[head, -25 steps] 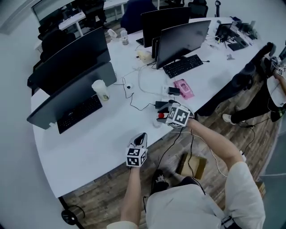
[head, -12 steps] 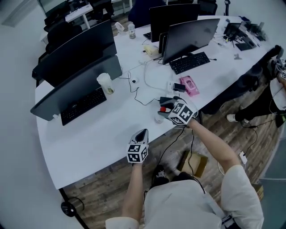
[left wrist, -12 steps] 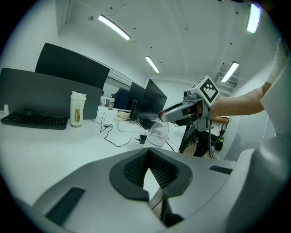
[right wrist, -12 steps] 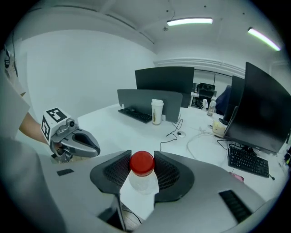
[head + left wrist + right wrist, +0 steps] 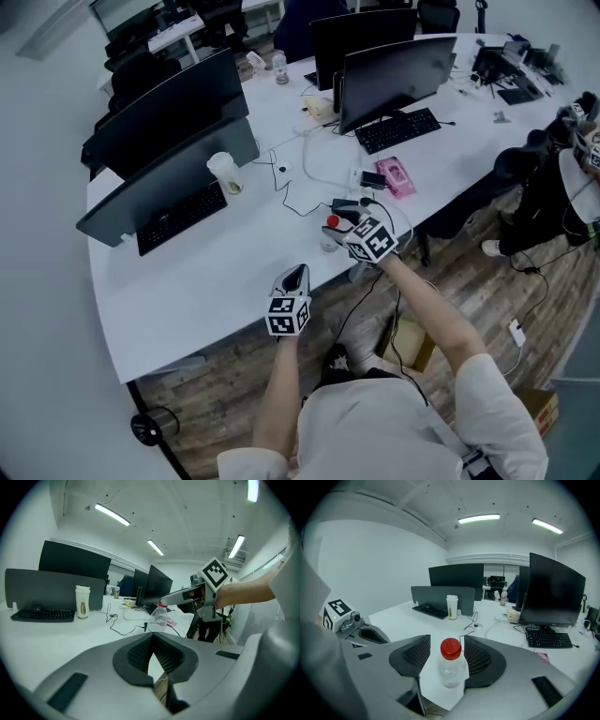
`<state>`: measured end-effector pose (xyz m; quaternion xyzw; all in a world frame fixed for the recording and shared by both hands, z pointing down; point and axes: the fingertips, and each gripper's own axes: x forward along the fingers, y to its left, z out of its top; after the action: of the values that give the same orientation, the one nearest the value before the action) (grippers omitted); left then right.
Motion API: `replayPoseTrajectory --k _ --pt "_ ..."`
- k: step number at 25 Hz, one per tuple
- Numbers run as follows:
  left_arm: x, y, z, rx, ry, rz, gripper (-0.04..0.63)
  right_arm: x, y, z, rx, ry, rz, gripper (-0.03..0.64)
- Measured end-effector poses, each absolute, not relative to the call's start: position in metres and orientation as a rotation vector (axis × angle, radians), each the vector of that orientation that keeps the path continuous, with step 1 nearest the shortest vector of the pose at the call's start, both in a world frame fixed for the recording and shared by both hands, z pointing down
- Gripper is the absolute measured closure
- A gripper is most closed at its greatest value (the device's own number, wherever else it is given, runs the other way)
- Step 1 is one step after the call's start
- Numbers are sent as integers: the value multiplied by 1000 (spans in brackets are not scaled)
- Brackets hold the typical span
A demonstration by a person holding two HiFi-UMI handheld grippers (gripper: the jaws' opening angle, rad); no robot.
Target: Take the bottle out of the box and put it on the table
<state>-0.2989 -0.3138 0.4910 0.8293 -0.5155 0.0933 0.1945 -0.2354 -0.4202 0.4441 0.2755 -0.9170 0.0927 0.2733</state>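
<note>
Clear red-capped plastic bottle [image 5: 451, 666], upright on white bench [image 5: 187, 291], between right tool [image 5: 446, 641] jaws, just spread apart; spread plain only in right gripper view. Left tool [image 5: 153, 637] pressed together, empty.

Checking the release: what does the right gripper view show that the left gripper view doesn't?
Only the right gripper view: the right gripper, whose jaws have just been opening, apart either side of the bottle, not pressing it. Only the left gripper view: the left gripper, jaws together, nothing between. Both: the bottle upright on the table, the cup beyond.
</note>
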Motion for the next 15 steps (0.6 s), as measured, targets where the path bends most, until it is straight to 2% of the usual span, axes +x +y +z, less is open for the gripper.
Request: replayPoseTrajectory --k 15 --pt "-246 -237 453 2364 -1534 281 581 -167 -279 456 821 -2559 408 364"
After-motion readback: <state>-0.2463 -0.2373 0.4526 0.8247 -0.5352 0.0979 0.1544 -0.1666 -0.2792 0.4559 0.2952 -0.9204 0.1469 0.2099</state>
